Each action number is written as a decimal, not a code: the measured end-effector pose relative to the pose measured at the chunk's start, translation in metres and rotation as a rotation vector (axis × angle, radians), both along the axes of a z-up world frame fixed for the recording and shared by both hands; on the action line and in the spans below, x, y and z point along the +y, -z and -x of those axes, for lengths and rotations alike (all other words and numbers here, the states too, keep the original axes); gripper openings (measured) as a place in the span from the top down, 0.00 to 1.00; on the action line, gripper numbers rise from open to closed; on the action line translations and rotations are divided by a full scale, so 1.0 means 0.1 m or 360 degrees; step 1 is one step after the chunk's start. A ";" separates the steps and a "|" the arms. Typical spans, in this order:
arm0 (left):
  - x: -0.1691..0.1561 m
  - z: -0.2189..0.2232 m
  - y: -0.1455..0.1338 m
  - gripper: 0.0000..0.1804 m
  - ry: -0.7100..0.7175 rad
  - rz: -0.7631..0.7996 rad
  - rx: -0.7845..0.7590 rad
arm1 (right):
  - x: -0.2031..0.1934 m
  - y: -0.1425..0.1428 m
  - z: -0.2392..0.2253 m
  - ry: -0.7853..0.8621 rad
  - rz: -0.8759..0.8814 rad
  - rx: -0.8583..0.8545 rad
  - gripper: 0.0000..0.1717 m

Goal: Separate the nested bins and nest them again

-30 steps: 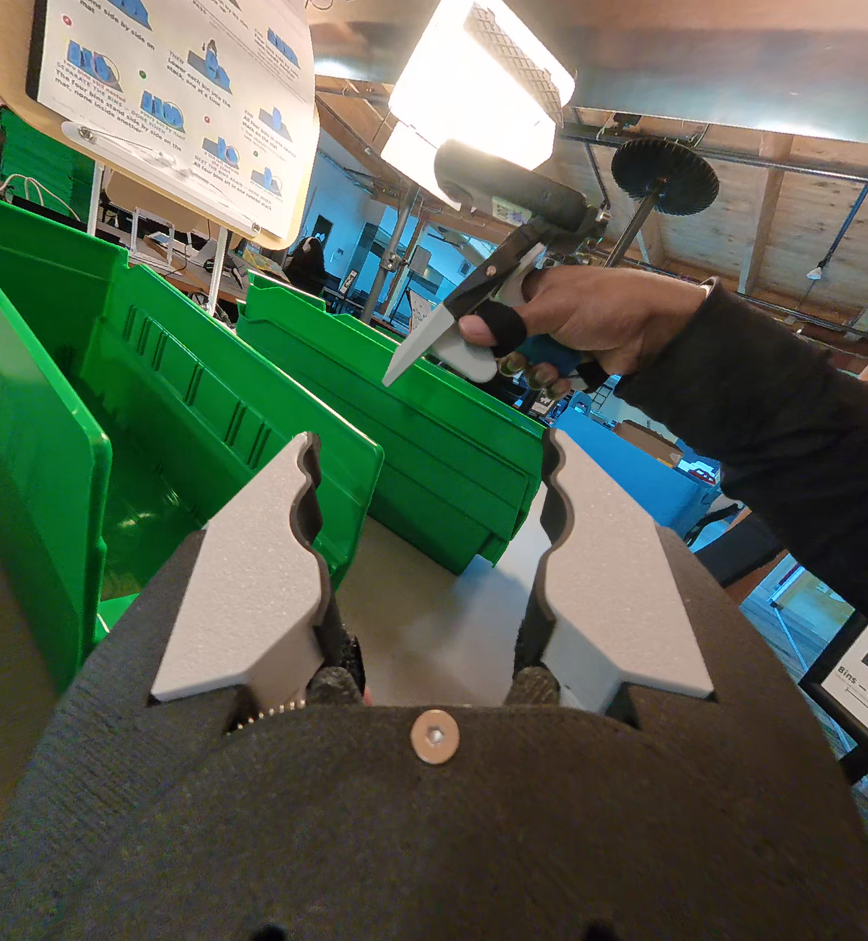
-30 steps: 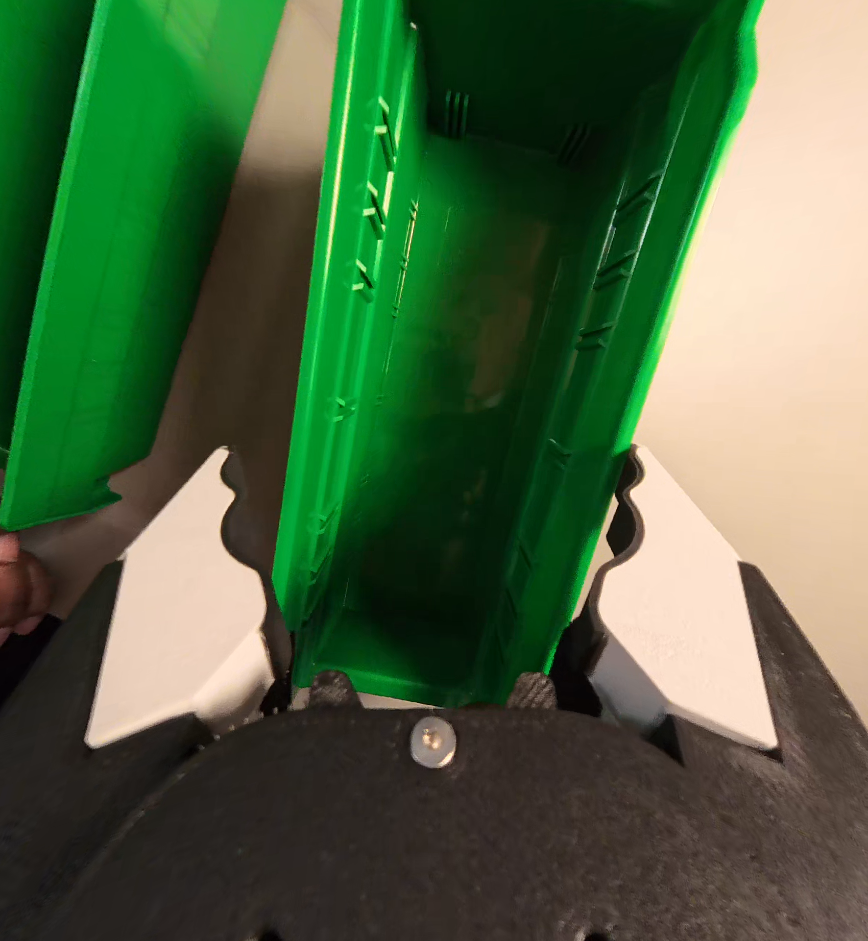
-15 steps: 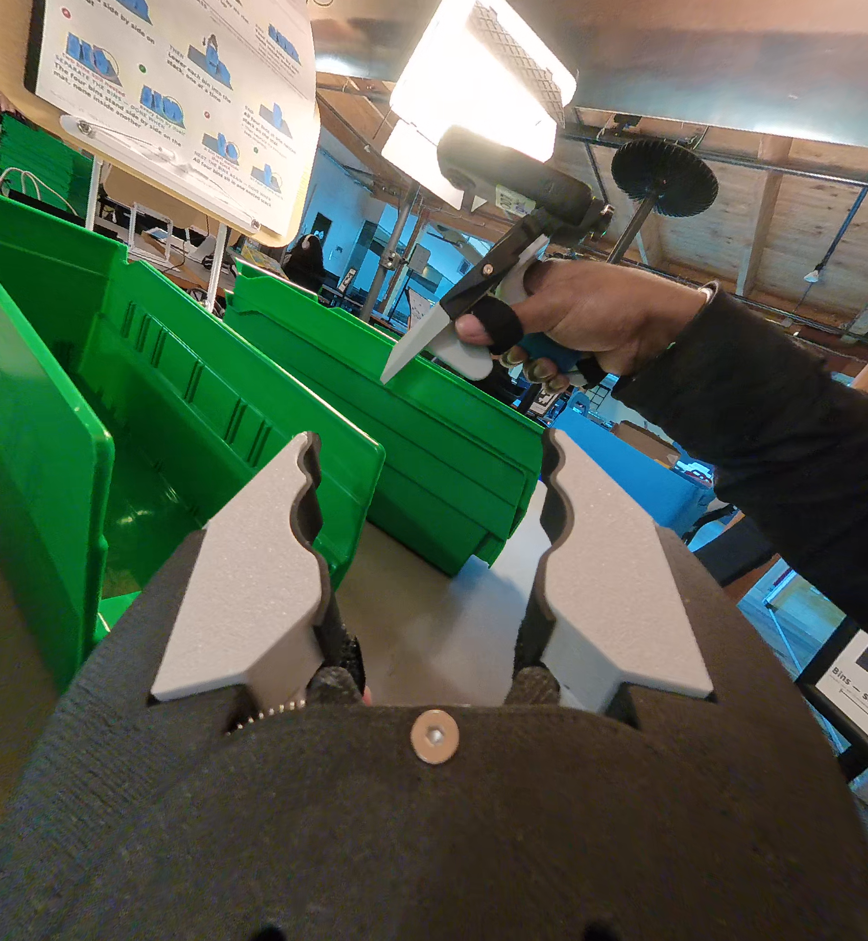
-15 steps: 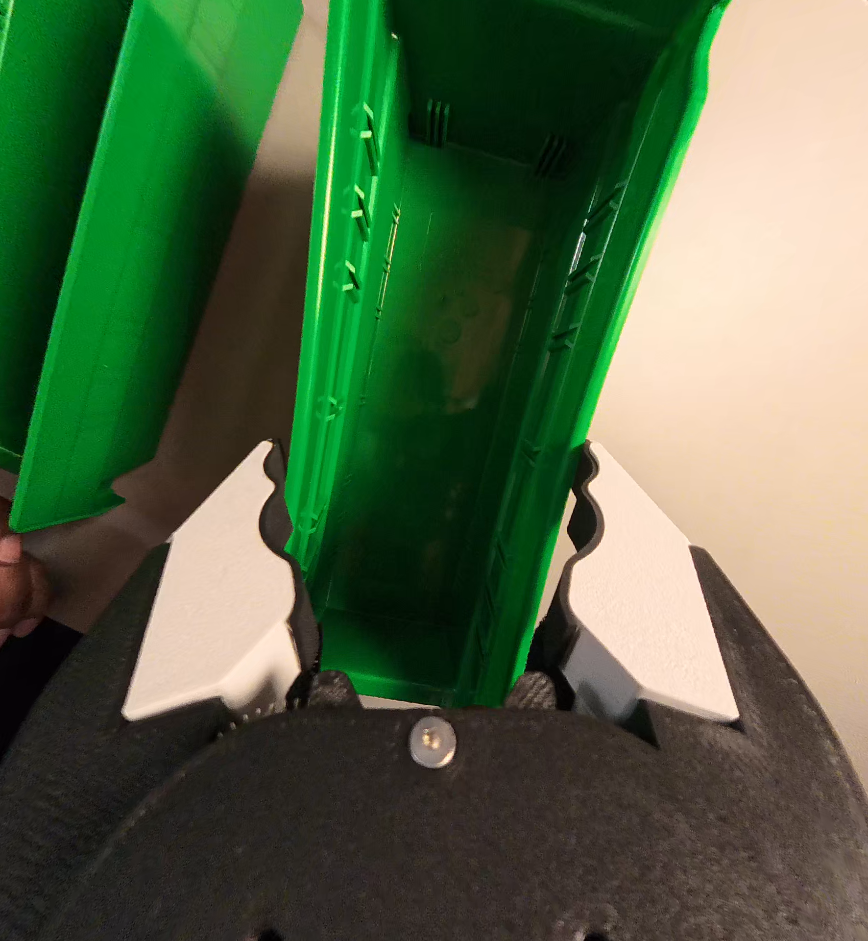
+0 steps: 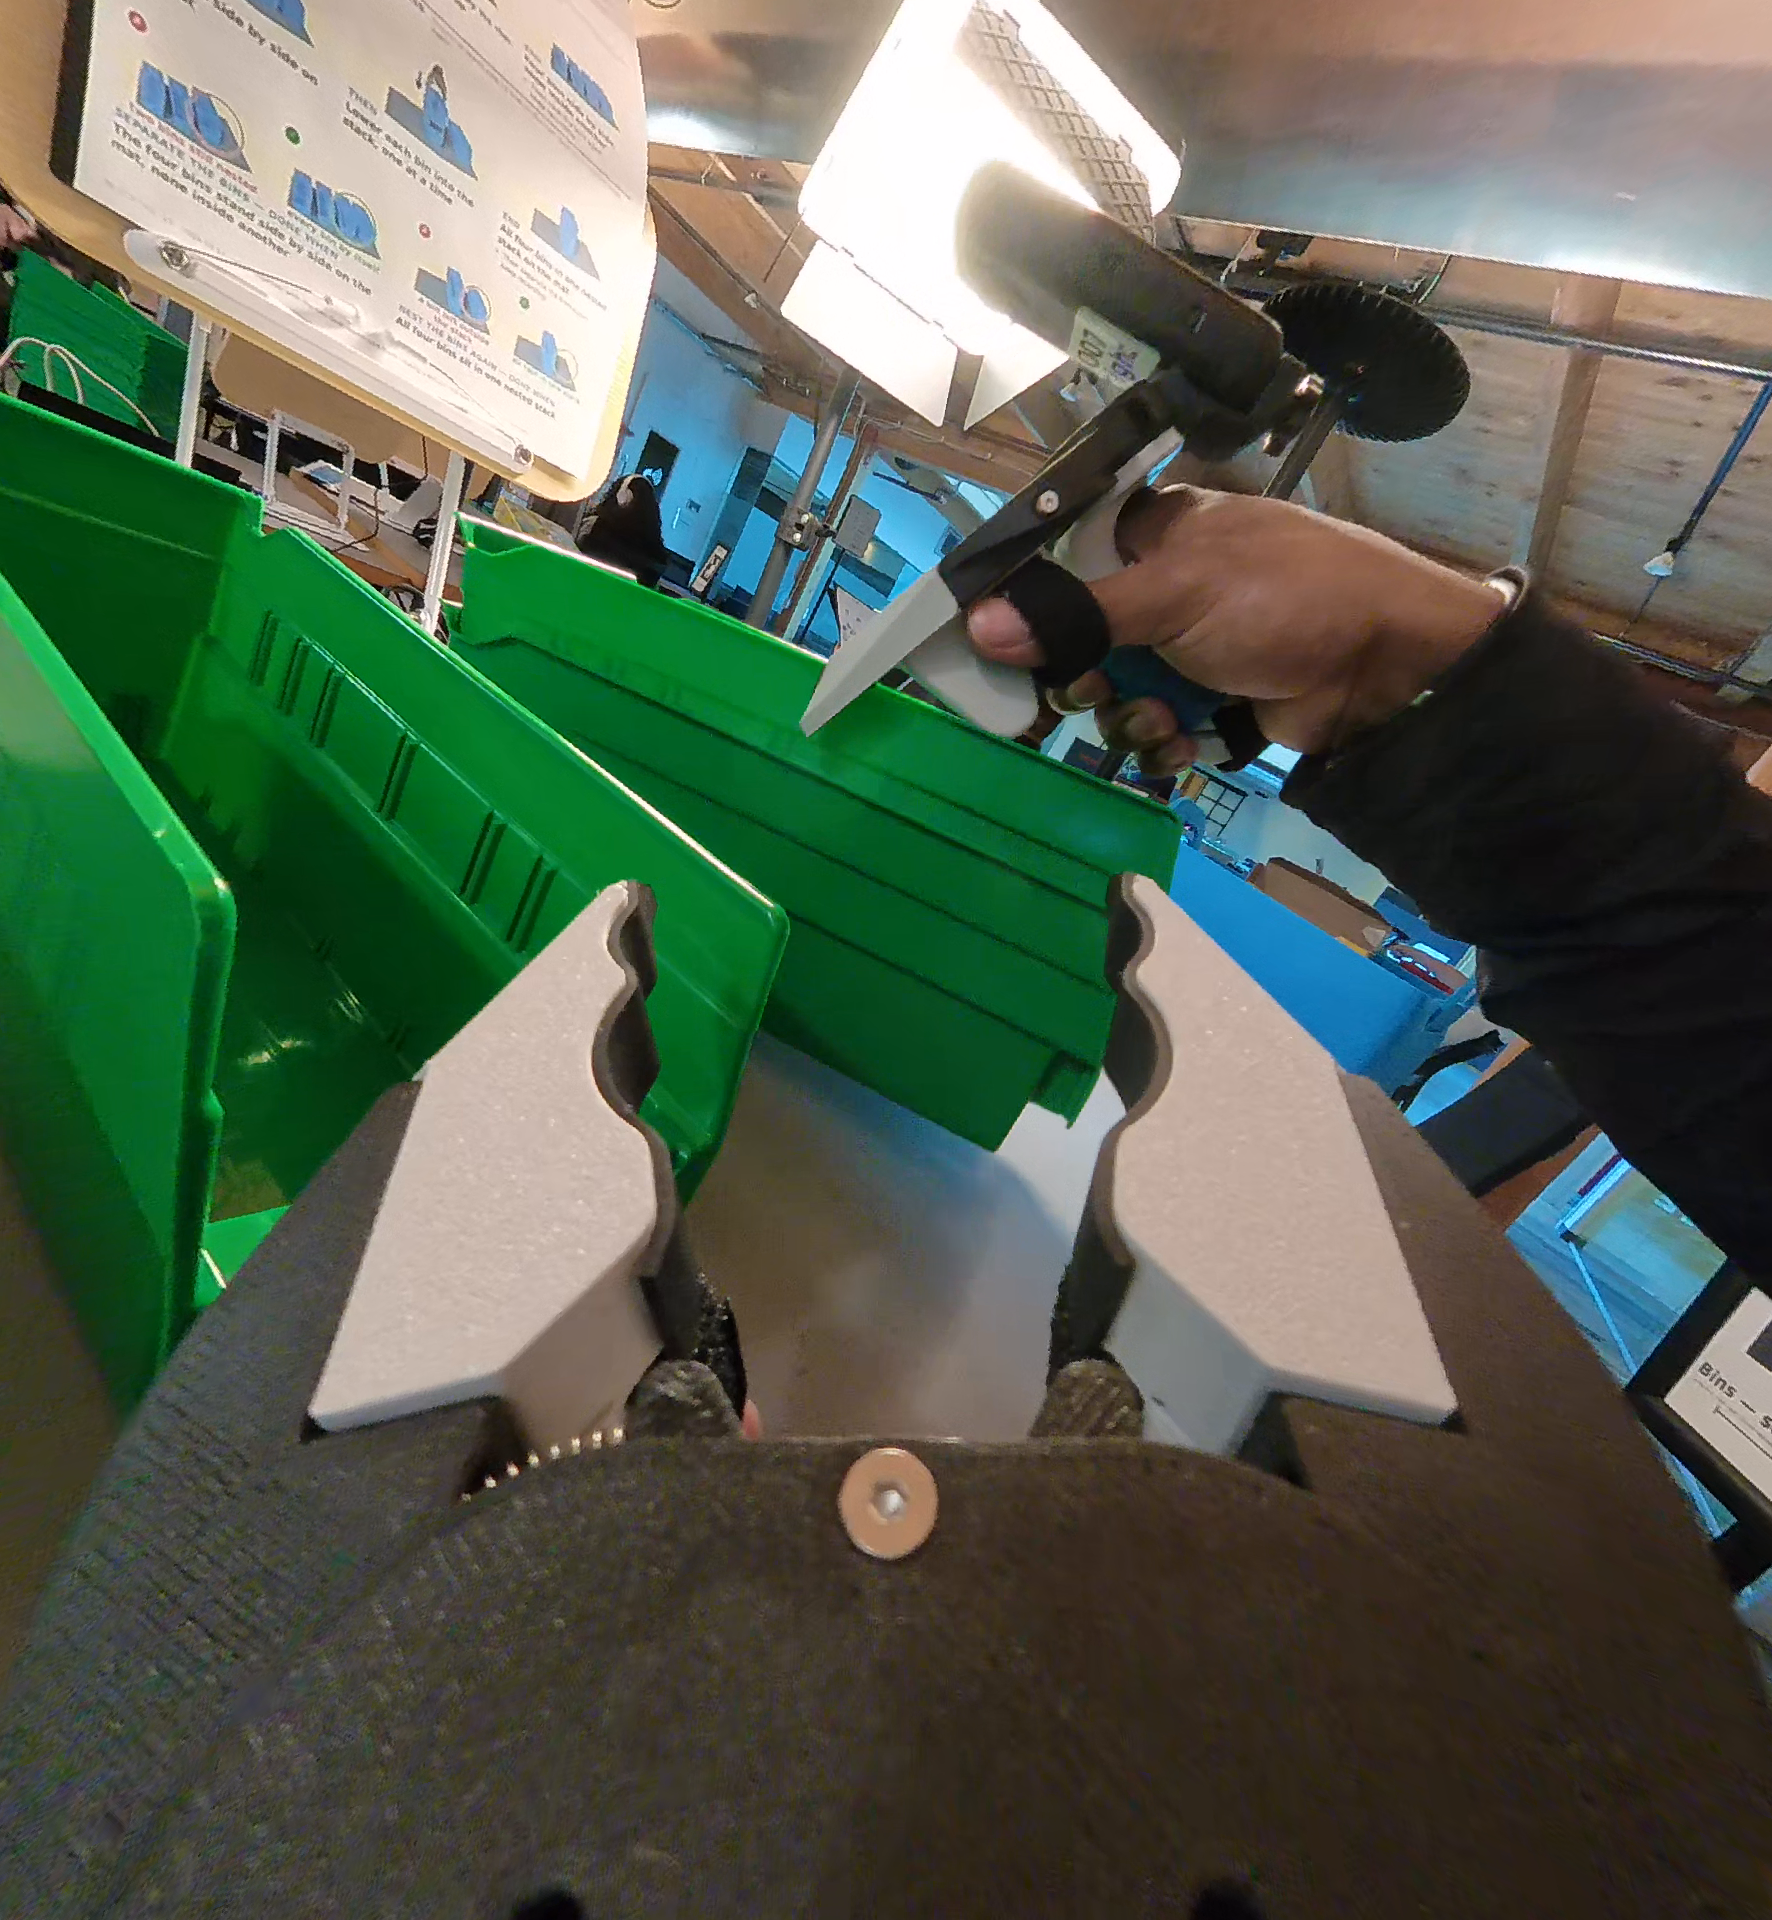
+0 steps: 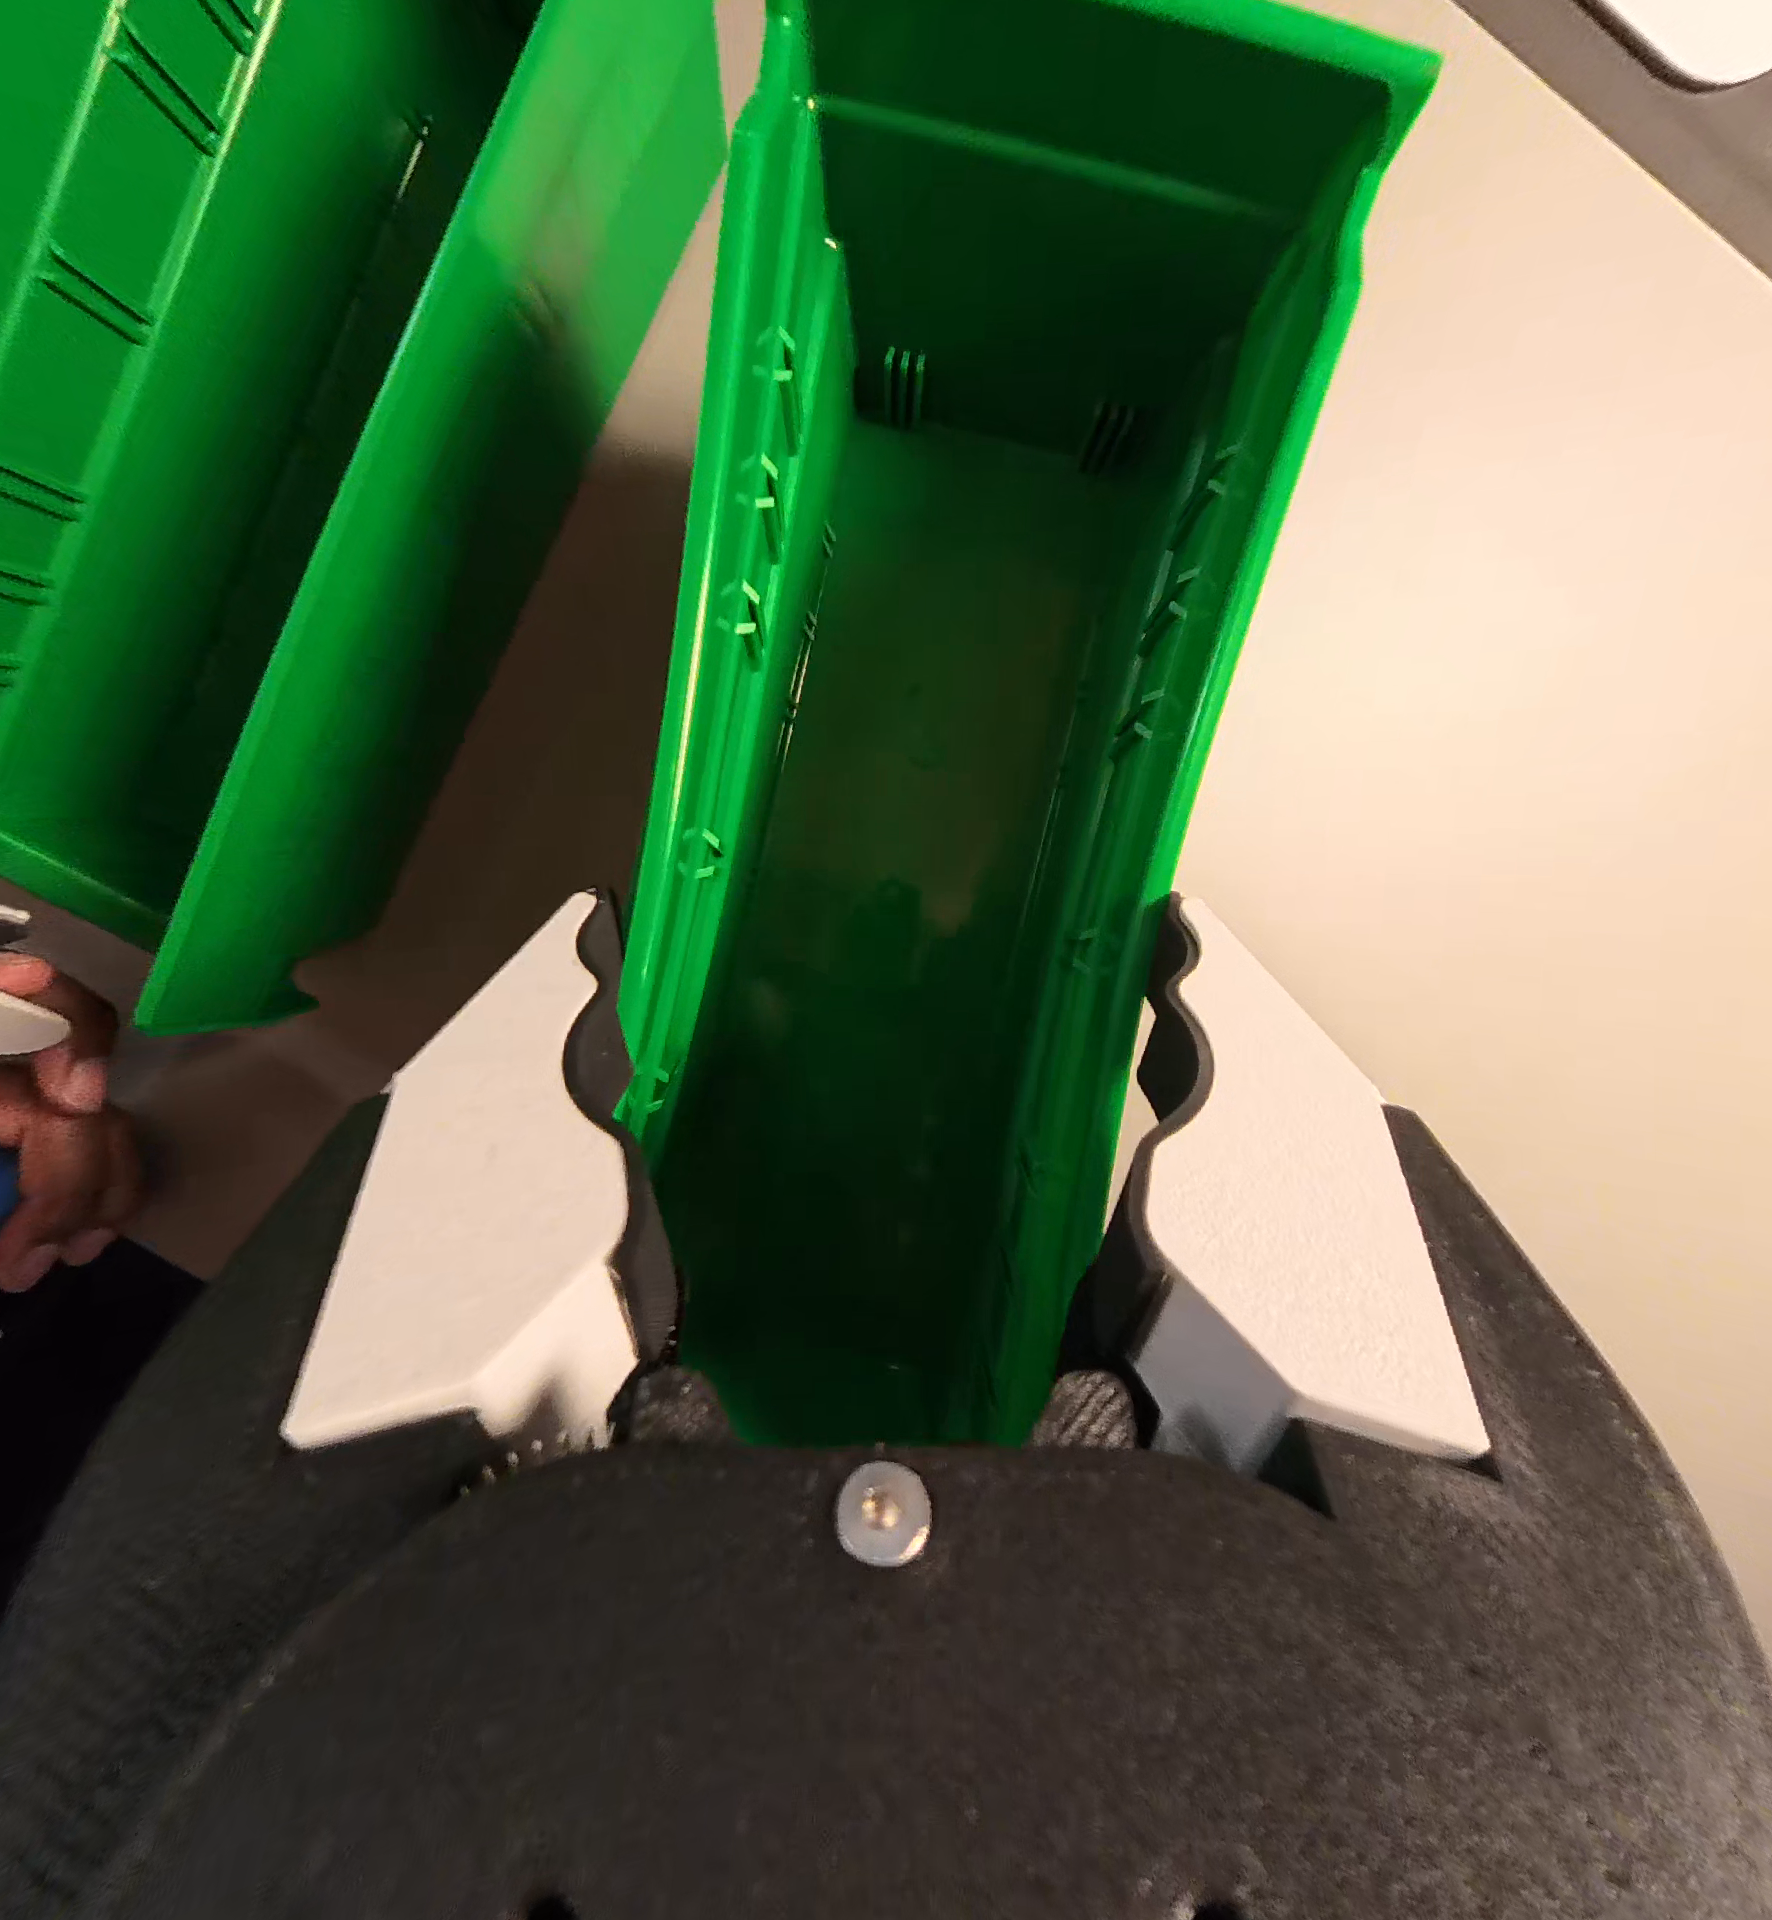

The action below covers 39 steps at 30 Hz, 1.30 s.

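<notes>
Right gripper is clamped across the near end of a green bin, both dark pads pressed against its outer side walls; the bin runs away toward 12 o'clock, open side up, interior bare. A second bin lies at 10 o'clock, apart from the held one, with a strip of beige table showing between them and more table at 3 o'clock. At 9 o'clock a hand grips a blue handle. Left gripper stands released, jaws wide, nothing but grey table surface between its fingers. Its left finger sits just beside the near corner of a bin wall at 11 o'clock; whether they touch cannot be told. Beyond, at 12 to 1 o'clock, lies a nested stack, several rims showing on its side. The other gripper, held in a hand with a dark sleeve, hovers over that stack at 1 o'clock. An instruction board stands at 11 o'clock; a lamp shines at 12 o'clock.
</notes>
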State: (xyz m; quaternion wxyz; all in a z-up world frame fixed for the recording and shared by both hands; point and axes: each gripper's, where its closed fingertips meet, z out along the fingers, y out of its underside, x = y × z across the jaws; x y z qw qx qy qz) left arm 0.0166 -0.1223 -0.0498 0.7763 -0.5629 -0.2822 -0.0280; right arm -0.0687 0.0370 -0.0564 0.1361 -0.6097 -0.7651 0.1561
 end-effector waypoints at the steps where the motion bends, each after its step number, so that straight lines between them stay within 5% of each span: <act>1: 0.00 0.00 0.00 0.52 -0.0001 -0.0001 0.0001 | 0.00 -0.01 0.00 -0.0001 0.0001 0.0009 0.41; 11: 0.00 0.00 0.00 0.52 -0.0003 -0.0005 0.0004 | 0.08 -0.58 -0.01 0.0028 0.0106 0.0272 0.41; 18: -0.01 0.00 0.00 0.52 -0.0001 -0.0006 0.0003 | 0.78 -1.09 -0.17 0.0218 0.0074 0.0509 0.40; 26: 0.00 -0.01 0.00 0.52 -0.0016 0.0008 0.0009 | 1.80 -0.35 -0.40 0.0556 0.0089 0.0436 0.39; 33: 0.00 0.00 0.01 0.52 -0.0020 0.0011 -0.0002 | 2.18 0.44 -0.62 0.0700 0.0092 0.0300 0.31; 39: 0.00 0.01 0.01 0.52 -0.0018 0.0011 -0.0009 | 2.17 0.42 -0.68 0.0665 0.0085 0.0347 0.26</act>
